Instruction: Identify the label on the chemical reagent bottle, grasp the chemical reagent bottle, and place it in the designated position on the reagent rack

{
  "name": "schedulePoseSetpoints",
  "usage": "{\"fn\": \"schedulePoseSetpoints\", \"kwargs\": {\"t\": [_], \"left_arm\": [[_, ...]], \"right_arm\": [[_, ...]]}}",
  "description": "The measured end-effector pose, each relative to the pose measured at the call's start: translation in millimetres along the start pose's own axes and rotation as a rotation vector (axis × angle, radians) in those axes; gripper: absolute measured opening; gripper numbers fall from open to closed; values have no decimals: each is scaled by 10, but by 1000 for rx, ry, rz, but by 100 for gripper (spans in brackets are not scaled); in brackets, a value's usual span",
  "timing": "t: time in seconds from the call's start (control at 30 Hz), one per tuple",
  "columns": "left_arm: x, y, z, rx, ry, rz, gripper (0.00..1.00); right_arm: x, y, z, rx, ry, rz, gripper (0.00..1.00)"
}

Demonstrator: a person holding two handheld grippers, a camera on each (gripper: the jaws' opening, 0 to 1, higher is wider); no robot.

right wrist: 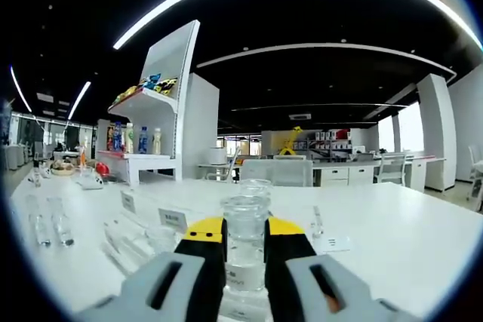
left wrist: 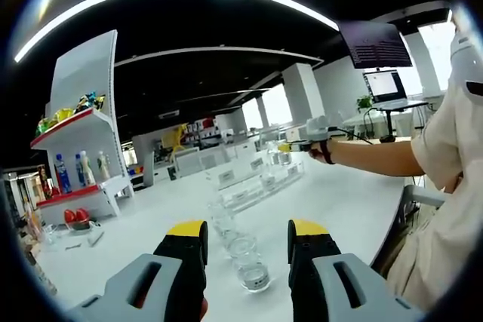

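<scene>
- The right tool [right wrist: 245, 250] is gripping a clear bottle [right wrist: 245, 235] between its jaws, above the bench [right wrist: 392, 239].
- The left tool [left wrist: 247, 250] is hanging open over other bottles [left wrist: 250, 260].

Low in the frame, the left gripper [left wrist: 246, 240] stands open above clear bottles [left wrist: 240, 250] on the white table [left wrist: 343, 205].

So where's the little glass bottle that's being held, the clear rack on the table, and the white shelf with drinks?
held glass bottle [right wrist: 245, 224]: right gripper view, its clear neck between the jaws.
clear rack [left wrist: 260, 182]: left gripper view, its front tier.
white shelf [right wrist: 147, 157]: right gripper view, its lower board.
</scene>
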State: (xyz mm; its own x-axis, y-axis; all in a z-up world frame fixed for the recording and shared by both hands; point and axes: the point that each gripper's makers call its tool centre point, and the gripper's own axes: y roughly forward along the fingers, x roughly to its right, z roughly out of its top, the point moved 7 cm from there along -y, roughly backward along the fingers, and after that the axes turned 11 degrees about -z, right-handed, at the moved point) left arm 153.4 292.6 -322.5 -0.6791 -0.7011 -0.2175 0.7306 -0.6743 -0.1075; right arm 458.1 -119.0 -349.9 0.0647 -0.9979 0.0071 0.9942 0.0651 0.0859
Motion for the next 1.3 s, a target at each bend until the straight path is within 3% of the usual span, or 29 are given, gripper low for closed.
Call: {"fn": "schedulePoseSetpoints", "kwargs": {"t": [1.3], "left_arm": [[41, 53, -12, -15, 4, -18, 43]], "right_arm": [[-4, -37, -237, -57, -5, 0, 18]]}}
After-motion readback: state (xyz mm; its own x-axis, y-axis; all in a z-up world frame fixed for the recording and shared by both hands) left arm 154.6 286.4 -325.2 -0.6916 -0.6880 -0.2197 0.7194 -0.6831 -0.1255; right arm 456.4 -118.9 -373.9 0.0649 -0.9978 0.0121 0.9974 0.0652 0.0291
